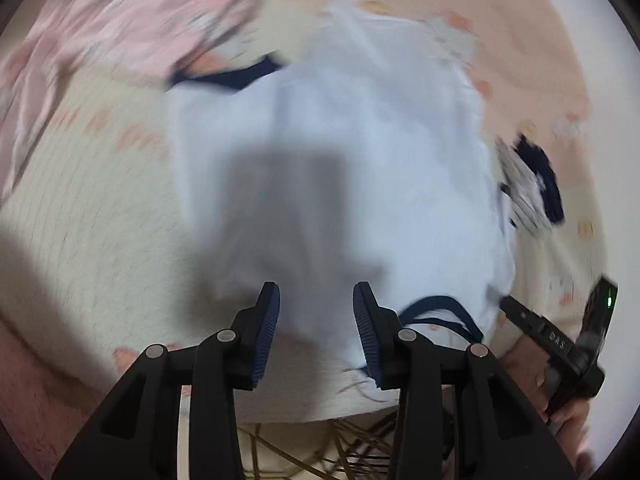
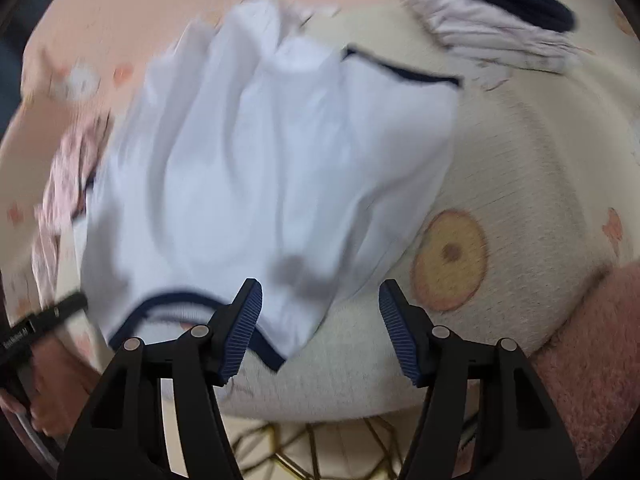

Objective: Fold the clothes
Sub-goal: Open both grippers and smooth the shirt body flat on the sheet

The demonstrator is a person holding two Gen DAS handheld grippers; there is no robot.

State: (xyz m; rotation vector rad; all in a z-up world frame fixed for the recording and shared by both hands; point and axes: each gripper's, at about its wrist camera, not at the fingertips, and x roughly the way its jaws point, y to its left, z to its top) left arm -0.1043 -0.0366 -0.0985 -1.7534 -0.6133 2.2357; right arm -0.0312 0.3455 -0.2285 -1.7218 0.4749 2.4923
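Nearest your lenses: left gripper [image 1: 316, 332] and right gripper [image 2: 320, 330], both above the near hem, fingers spread and pinching nothing; the right jaws are opening. Beneath them the cream bedspread [image 2: 500, 168] carries the white garment [image 2: 256, 152], lying flat with creases and reaching from the near edge toward the far side. Judgement: thin, soft, light cloth that will sag and slide. Take it at the navy-trimmed edge [image 2: 176, 300], where the doubled binding looks firmest.

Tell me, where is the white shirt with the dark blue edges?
The white shirt lies spread on the cream blanket, just ahead of both grippers; striped clothes lie beyond it.
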